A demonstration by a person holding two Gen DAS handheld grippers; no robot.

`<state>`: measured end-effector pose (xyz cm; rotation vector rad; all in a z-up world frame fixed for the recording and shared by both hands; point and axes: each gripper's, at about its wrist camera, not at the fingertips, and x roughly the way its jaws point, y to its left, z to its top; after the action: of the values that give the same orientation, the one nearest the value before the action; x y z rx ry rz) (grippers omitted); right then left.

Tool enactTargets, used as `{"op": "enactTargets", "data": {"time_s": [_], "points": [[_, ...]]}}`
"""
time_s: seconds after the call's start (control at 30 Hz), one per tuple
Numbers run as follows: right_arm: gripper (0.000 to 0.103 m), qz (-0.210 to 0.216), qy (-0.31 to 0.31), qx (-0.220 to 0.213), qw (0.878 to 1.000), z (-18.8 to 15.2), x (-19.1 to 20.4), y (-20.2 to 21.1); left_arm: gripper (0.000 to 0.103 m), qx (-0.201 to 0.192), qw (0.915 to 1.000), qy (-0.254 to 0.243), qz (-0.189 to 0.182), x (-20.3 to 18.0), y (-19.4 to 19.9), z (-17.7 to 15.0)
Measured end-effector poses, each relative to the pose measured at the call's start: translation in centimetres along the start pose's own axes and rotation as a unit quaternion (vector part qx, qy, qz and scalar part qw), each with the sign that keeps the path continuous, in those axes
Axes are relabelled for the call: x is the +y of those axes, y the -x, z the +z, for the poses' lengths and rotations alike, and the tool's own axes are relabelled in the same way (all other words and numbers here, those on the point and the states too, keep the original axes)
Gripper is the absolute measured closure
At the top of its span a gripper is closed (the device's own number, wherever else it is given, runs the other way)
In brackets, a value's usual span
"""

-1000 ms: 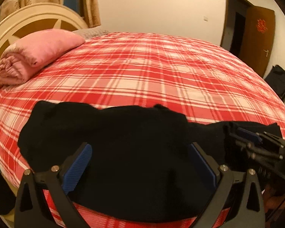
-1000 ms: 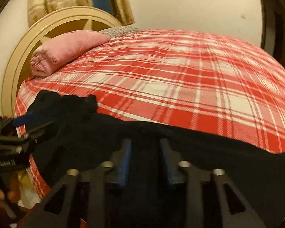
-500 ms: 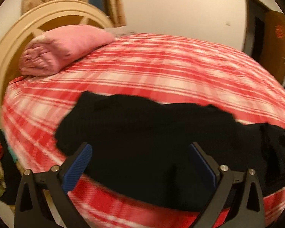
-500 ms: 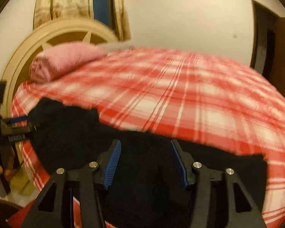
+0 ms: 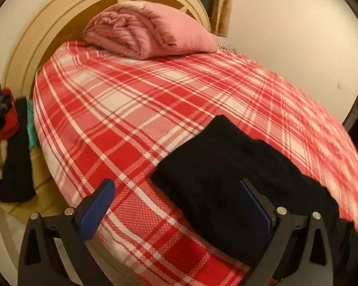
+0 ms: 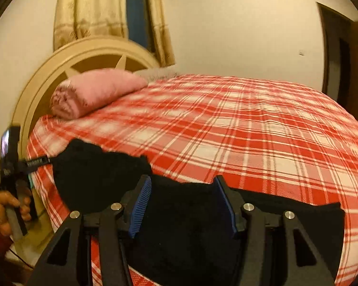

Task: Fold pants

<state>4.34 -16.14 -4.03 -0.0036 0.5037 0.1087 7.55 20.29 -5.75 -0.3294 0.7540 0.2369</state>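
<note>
The black pants (image 5: 229, 174) lie folded in a flat stack at the near edge of the red plaid bed (image 5: 136, 100). They also show in the right wrist view (image 6: 179, 217). My left gripper (image 5: 179, 205) is open and empty, just off the pants' left end, with its right finger over the cloth. My right gripper (image 6: 182, 205) is open and empty above the middle of the pants. The left gripper (image 6: 14, 166) shows at the far left of the right wrist view, held in a hand.
A folded pink quilt (image 5: 145, 35) lies at the head of the bed against the cream headboard (image 5: 47, 31). A pile of clothes (image 5: 4, 133) sits beside the bed on the left. A doorway (image 6: 336, 54) is at the far right.
My right gripper has opened and lifted off the pants. My left gripper has swung left, past the pants' end toward the bedside. The pants lie still.
</note>
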Motion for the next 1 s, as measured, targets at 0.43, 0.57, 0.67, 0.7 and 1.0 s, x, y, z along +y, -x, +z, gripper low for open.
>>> {"op": "enactTargets", "data": {"time_s": [0.43, 0.57, 0.67, 0.7, 1.0], "points": [[0.047, -0.017, -0.054, 0.024, 0.998, 0.0, -2.1, -0.4, 0.028, 0.026, 0.9981, 0.047, -0.031, -0.9, -2.9, -0.9], [0.047, -0.023, -0.087, 0.024, 0.996, -0.5, -3.7, -0.1, 0.051, 0.024, 0.997, 0.059, -0.044, -0.7, -2.8, -0.3], [0.047, -0.029, -0.104, 0.016, 0.994, -0.5, -4.6, 0.4, 0.075, 0.026, 0.9938, 0.079, -0.074, -0.3, -2.6, -0.2], [0.047, -0.034, -0.114, 0.013, 0.993, -0.5, -5.1, 0.6, 0.078, 0.025, 0.9932, 0.081, -0.08, -0.3, -2.5, -0.3], [0.047, -0.084, -0.183, 0.001, 0.98, -1.3, -10.5, 3.2, 0.083, -0.03, 0.9966, -0.01, -0.076, -4.9, 1.3, 0.8]]}}
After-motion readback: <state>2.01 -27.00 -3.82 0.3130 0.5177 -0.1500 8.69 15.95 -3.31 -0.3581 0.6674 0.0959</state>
